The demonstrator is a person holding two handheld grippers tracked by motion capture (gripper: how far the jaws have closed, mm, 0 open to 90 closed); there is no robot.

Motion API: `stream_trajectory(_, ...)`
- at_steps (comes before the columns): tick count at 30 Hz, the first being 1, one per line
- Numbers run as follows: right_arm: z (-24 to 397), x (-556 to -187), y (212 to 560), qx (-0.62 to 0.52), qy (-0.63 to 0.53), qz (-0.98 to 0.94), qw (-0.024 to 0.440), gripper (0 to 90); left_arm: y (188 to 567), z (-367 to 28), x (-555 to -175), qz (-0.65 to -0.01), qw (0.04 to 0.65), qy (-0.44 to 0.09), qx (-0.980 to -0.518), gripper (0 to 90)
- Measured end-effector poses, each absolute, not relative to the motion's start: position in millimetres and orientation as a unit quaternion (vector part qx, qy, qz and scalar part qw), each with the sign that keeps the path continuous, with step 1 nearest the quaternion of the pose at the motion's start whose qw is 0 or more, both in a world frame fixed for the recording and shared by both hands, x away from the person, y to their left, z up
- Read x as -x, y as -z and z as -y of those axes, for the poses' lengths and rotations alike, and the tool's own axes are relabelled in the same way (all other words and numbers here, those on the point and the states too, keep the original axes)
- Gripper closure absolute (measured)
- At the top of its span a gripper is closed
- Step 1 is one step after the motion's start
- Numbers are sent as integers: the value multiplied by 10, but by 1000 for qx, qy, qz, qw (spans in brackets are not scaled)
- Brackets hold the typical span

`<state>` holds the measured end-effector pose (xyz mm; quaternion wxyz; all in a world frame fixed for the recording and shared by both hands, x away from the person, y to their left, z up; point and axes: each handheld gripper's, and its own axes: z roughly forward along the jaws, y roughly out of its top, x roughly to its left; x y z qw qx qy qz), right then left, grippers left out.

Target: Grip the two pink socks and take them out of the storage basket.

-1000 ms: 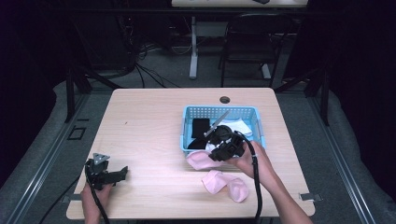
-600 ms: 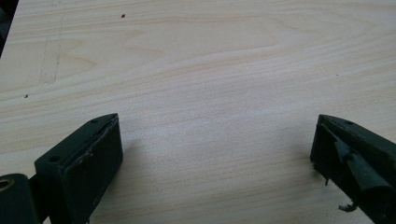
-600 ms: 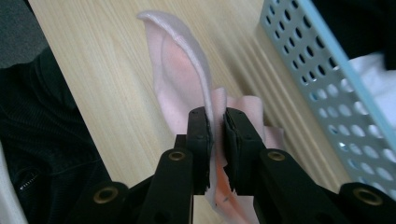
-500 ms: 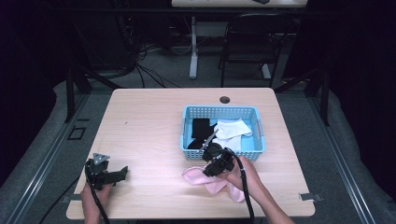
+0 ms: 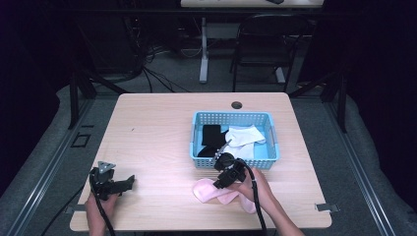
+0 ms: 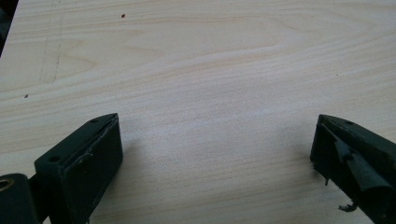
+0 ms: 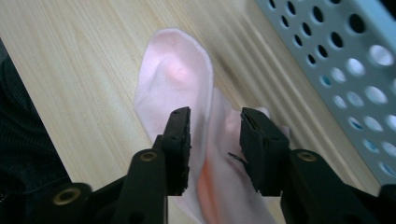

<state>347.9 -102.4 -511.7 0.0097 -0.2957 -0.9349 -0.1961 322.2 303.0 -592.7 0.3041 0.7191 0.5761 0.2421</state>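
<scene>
Basket (image 5: 271, 142): black sock (image 5: 210, 135), white sock (image 5: 244, 136) | right tongs (image 7: 212, 140) just opening over pink sock (image 7: 180, 74) | left tongs (image 6: 212, 154) wide, empty

Wooden table (image 5: 157, 132); blue basket (image 5: 232, 118), pink socks (image 5: 211, 191) on it

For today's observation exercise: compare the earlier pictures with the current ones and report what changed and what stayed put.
The right gripper came down from beside the blue basket to the table's near edge, laying the pink socks into one pile. Its jaws have just been opening, with sock fabric loose between them. The left gripper, the basket and the black and white socks inside stayed put.
</scene>
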Motion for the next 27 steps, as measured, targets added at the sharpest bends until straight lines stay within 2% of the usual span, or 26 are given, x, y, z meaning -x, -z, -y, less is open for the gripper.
stream_trajectory(2,1074,-3466,5062,300,198,933,2,539,5927,-3030,-3222,-576,304,-242,-719,24)
stream_trajectory(11,1251,-3372,4884,313,222,923,-3,282,5927,-3029,-3221,-576,304,-243,-719,24)
stream_trajectory(13,1303,-3333,4851,317,224,922,-7,202,5928,-3028,-3221,-576,305,-243,-718,24)
stream_trajectory(22,1679,-3182,4800,341,238,909,-28,83,5928,-3028,-3221,-576,304,-243,-719,24)
stream_trajectory(27,1882,-3124,4870,358,242,902,-29,68,5928,-3028,-3221,-576,305,-243,-718,24)
